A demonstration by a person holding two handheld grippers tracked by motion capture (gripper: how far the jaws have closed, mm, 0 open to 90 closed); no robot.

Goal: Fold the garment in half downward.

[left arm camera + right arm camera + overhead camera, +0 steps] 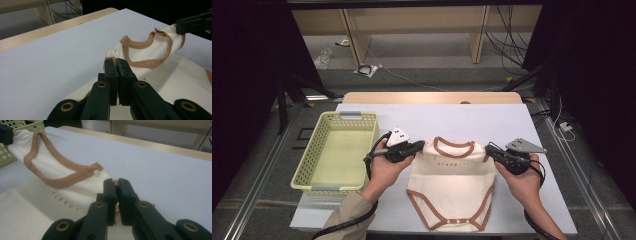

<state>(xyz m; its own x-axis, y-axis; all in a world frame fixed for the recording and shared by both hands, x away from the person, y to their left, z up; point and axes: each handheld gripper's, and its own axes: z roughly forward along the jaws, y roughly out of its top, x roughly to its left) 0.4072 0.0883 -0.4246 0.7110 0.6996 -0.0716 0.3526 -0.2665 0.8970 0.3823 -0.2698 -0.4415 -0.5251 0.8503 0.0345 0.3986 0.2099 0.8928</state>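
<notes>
Printed word: "sleep." in small brown lower-case letters, legible in the right gripper view.
Carrier: chest of the cream bodysuit (37,202), below its brown-trimmed neckline.
Place: left of the right gripper's (115,182) closed jaws, well short of their tips.
High view: the same print shows as a faint line, too small to read.
Other markings: none legible.

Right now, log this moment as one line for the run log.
left gripper: shut on bodysuit shoulder | right gripper: shut on other shoulder | bodysuit: neckline lifted, lower part on table | basket: empty
</notes>
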